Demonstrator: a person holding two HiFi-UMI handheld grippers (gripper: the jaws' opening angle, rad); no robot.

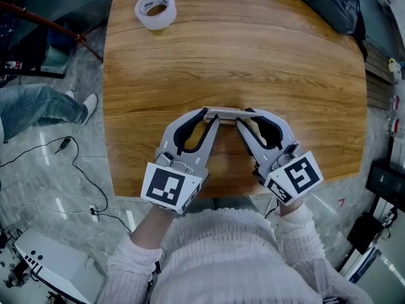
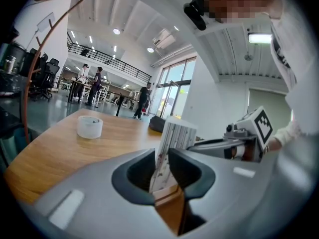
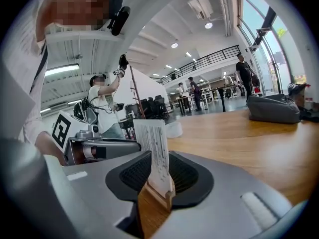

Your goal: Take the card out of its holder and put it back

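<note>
A white printed card [image 1: 226,111] stands upright in a small wooden holder [image 1: 226,116] near the front edge of the wooden table [image 1: 253,56]. My left gripper [image 1: 213,116] reaches it from the left and my right gripper [image 1: 242,116] from the right, their tips meeting at its two ends. In the left gripper view the card [image 2: 175,136] rises between the jaws of the left gripper [image 2: 162,171], which press on the holder [image 2: 167,203]. In the right gripper view the card [image 3: 154,148] and holder [image 3: 158,195] stand between the jaws of the right gripper [image 3: 158,176], with pad surface showing on both sides.
A roll of clear tape [image 1: 155,9] lies at the table's far left. A black bag [image 1: 329,2] sits at the far right corner. A person's jeans leg [image 1: 38,106] and cables [image 1: 76,170] are on the floor to the left. People stand far off in the hall.
</note>
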